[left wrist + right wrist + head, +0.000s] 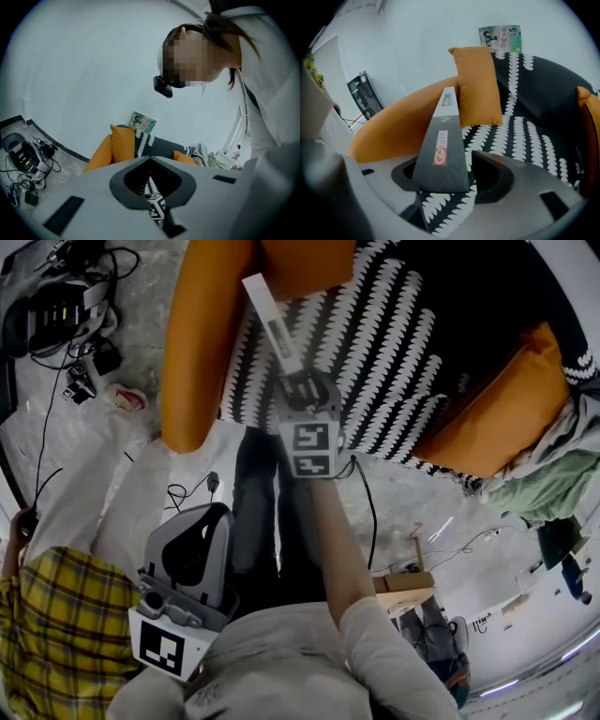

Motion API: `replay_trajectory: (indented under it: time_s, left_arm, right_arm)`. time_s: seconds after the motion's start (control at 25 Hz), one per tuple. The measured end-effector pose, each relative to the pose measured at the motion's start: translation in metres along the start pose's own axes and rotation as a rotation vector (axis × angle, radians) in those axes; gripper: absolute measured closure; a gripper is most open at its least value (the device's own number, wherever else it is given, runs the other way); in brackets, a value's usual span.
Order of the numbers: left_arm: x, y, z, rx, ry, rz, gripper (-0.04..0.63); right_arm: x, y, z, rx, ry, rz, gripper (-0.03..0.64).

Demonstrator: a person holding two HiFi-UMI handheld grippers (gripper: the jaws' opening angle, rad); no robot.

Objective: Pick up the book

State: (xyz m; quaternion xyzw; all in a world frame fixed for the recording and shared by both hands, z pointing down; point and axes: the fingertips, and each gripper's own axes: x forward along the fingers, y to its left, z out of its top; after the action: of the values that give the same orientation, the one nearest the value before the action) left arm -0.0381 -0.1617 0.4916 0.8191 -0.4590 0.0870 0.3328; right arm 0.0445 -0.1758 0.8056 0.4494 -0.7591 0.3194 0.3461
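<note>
White wall (417, 42) behind patterned sofa (520, 140) — book (500, 38) leans there atop sofa back (548, 79), well apart from grippers. Right gripper (265, 315) wide open, empty; left gripper (187, 568): can't tell. Raise right one, pinch book's edge — don't push it over.

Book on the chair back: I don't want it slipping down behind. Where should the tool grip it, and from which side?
Probably the top edge, from above. The book stands on the chair back, leaning against the wall, so only its top and sides look free. The orange cushion sits close at its lower left.
</note>
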Motion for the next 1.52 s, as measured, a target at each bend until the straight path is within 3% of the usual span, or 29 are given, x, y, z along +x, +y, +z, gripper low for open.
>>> replay_trajectory:
  time_s: [0.12,0.36,0.64,0.96,1.32,1.52]
  left_arm:
    - [-0.002,0.0,-0.004,-0.007,0.002,-0.002,0.586]
    - [-0.004,0.004,-0.006,-0.015,0.008,0.003,0.586]
    - [-0.012,0.008,-0.011,-0.015,-0.004,0.0,0.586]
    - [-0.012,0.007,-0.007,-0.006,-0.013,-0.007,0.586]
    - [-0.029,-0.011,0.023,0.031,-0.107,-0.035,0.586]
    - [-0.039,-0.034,0.061,0.053,-0.178,-0.06,0.586]
  right_arm:
    - [0.0,0.001,0.002,-0.003,-0.034,-0.003,0.345]
    - [0.0,0.001,0.001,-0.022,-0.046,-0.036,0.462]
    - [-0.006,0.003,0.008,-0.005,-0.015,-0.035,0.469]
    - [-0.032,0.01,0.021,0.341,-0.056,0.093,0.471]
    - [-0.112,0.0,0.057,0.836,-0.266,0.257,0.472]
    - [-0.175,-0.015,0.088,0.892,-0.348,0.302,0.472]
